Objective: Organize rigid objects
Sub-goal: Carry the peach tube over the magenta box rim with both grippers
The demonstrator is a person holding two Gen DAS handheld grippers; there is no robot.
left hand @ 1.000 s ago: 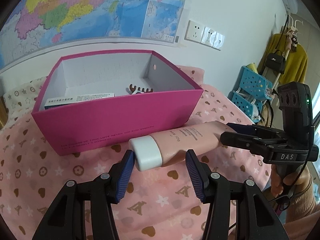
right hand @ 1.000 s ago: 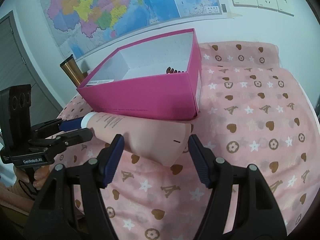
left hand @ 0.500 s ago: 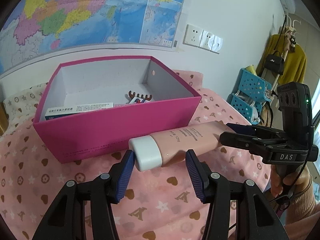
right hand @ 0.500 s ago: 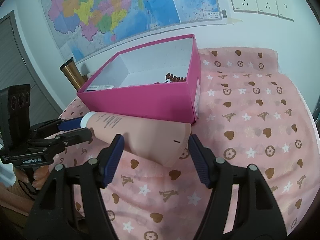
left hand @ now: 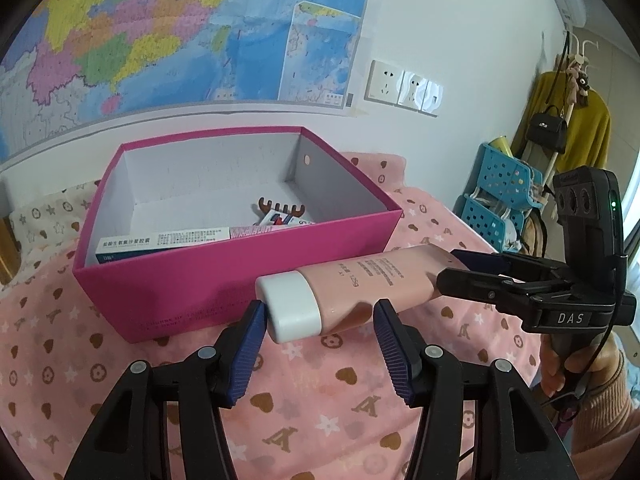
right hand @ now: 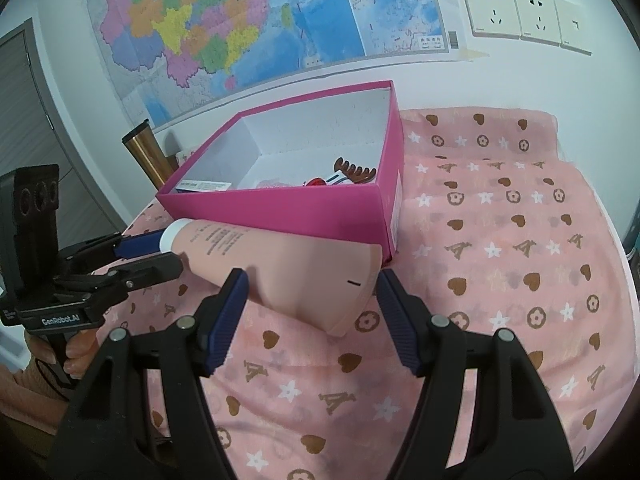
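The box has sunk lower in both views and far more of its floor shows now, so the pair of grippers and their load look to have come up a touch, and the left jaws have just been easing apart with the cap end between them. Biggest first: the pink patterned cloth [left hand: 360, 392] fills the lower half of each frame, with nothing loose on the stretch in view. On it, centre frame, sits the magenta box [left hand: 224, 280], open-topped. Across its front wall, towards the lower right in the left wrist view, hangs the pink tube [left hand: 372, 280], carried between two tools. The left gripper [left hand: 319, 307] has its pads part spread around the white cap [left hand: 290, 306] and shoulder, and they seem to bear on it lightly. The right gripper [right hand: 311, 278] straddles the flat crimped end, jaws wide and pinching its edges. The tube is level with the wall, not above the rim, so it's not in yet! Already inside are a long white-and-blue carton [left hand: 160, 240] along the near wall, a small packet [left hand: 280, 218] behind it, and a brown hair claw [left hand: 282, 206] resting on that. By my reading, three items are stowed. The tube has to clear the rim and go down beside them, and there's room at the back.
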